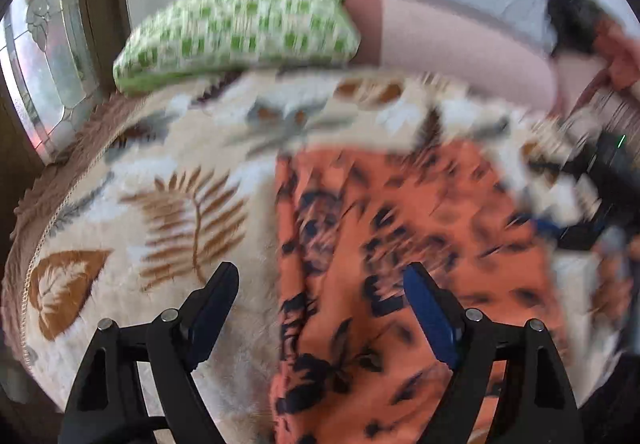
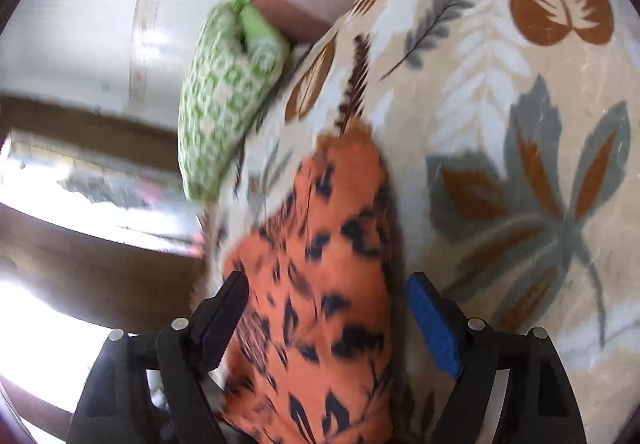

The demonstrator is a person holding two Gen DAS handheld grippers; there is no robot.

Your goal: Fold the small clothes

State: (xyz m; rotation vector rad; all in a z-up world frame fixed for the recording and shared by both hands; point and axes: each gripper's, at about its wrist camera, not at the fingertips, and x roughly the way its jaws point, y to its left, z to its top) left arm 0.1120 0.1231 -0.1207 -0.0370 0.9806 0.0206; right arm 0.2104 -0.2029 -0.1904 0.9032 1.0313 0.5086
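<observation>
1. The orange garment with the black print (image 1: 400,244) lies on a leaf-patterned blanket (image 1: 140,204) spread over what looks like a bed. Both views are blurred, so I can't tell its exact type; it is small and thin.
2. The left gripper (image 1: 320,308) hovers over the cloth with its fingers (image 1: 430,318) spread wide and holding nothing. The garment's long left edge runs up between the fingers, and most of the fabric spreads out under and beyond the right-hand finger.
3. The right gripper (image 2: 326,318) is also wide apart. The orange garment (image 2: 320,284) passes between its fingers (image 2: 434,328) and reaches forward past their tips, close to the left-hand finger, but neither finger clearly presses it, so I judge it not gripped.
4. Ahead of both pairs of fingers, a green-and-white patterned cushion (image 1: 240,32) sits at the far side of the blanket, beside a pink cushion (image 1: 460,48). Both are well apart from the garment.
5. Progress, as I read it: the piece looks narrowed into a long strip, which suggests at least one lengthwise fold may be made, though the blur keeps me from counting layers.
6. Still to do, by my guess: fold the strip crosswise into a compact bundle, smooth it, and set it aside.
</observation>
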